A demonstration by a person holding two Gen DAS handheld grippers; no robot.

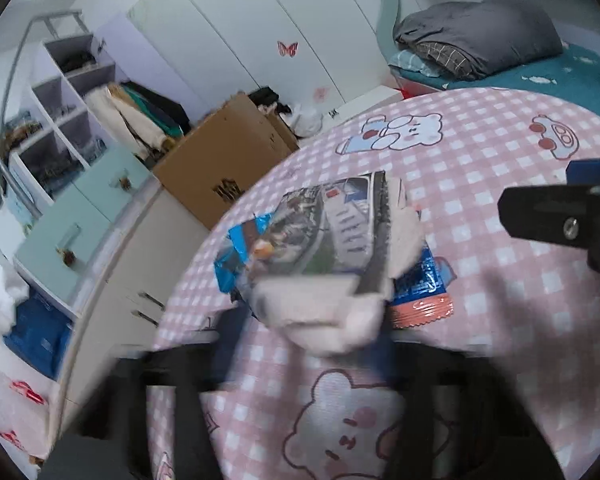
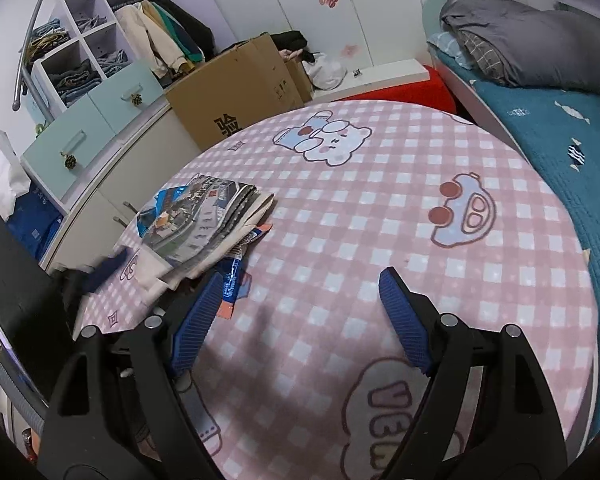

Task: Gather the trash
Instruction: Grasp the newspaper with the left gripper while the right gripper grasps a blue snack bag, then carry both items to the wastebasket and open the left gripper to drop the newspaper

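On the table (image 2: 380,208), left of the printed car (image 2: 464,212), lies one pile of trash: one folded leaflet (image 2: 196,220) on top, at least two blue wrappers (image 2: 232,280) beneath. Two grippers (image 2: 300,312) show.

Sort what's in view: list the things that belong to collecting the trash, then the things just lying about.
Job:
- printed paper pile
- blue wrapper
- crumpled white paper
- left gripper, too blurred to judge
- right gripper, open

Lying about:
- cardboard box
- grey bedding
- hanging clothes
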